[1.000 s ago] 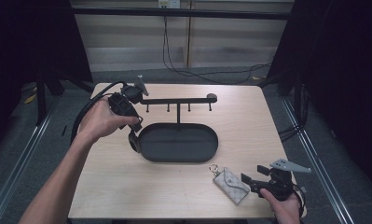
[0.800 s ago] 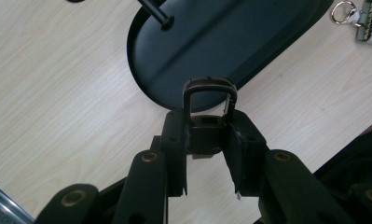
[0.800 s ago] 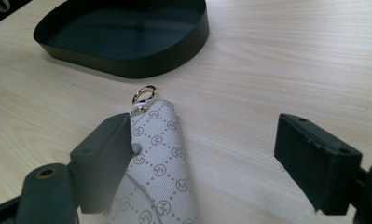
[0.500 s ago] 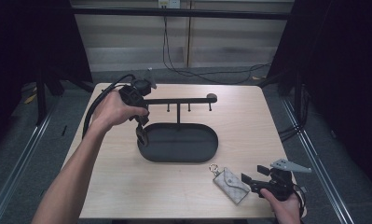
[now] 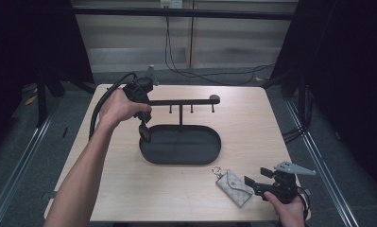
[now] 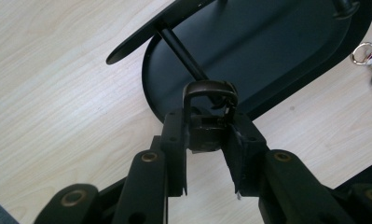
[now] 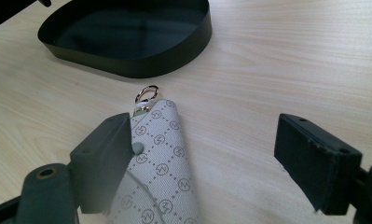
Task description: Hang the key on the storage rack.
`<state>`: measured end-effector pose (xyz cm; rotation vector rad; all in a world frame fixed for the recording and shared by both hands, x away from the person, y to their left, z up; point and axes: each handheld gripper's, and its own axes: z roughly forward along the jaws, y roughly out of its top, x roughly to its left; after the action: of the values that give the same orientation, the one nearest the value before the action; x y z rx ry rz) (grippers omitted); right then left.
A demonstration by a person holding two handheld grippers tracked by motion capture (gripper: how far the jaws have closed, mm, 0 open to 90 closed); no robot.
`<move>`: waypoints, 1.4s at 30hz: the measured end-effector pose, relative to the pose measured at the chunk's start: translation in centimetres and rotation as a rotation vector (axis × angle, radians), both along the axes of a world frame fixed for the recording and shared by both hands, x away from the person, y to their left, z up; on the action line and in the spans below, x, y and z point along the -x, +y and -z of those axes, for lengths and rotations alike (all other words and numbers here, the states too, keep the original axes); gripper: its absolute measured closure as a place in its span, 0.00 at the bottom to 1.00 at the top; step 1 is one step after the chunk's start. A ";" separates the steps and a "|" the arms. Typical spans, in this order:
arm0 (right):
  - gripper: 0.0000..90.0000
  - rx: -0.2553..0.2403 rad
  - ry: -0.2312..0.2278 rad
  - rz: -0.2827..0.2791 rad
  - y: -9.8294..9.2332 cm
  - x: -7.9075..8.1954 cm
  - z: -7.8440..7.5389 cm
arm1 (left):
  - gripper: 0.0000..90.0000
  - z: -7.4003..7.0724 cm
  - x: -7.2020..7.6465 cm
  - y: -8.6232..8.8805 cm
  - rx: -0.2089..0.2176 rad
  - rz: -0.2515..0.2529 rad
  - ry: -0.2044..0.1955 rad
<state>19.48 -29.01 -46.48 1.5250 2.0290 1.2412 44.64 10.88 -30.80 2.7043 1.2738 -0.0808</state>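
Padlock point(image 6: 207, 123) clamped in left hand-held gripper point(image 5: 143, 126), pointing down.

We see the hook stand's bar point(image 5: 181, 101) and black tray point(image 5: 180, 144) blocking centre, pouch point(image 5: 233, 187) at five o'clock, open tabletop point(image 5: 252, 127) at three and nine.

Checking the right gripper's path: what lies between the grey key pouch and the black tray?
Bare wood between key pouch and tray, seen in the right gripper view.

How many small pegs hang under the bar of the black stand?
3 pegs in the high view: one left of the post, two right of it. The left hand covers the bar's left end, so more may be hidden.
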 end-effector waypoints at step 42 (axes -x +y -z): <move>0.21 -0.007 0.006 -0.004 0.0 -0.1 0.0 | 0.50 1.0 -0.3 -0.7 -0.017 -0.088 -0.022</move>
<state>19.62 -29.02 -46.52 1.5300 2.0345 1.2479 44.90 10.17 -31.82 2.6516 1.3907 -0.0295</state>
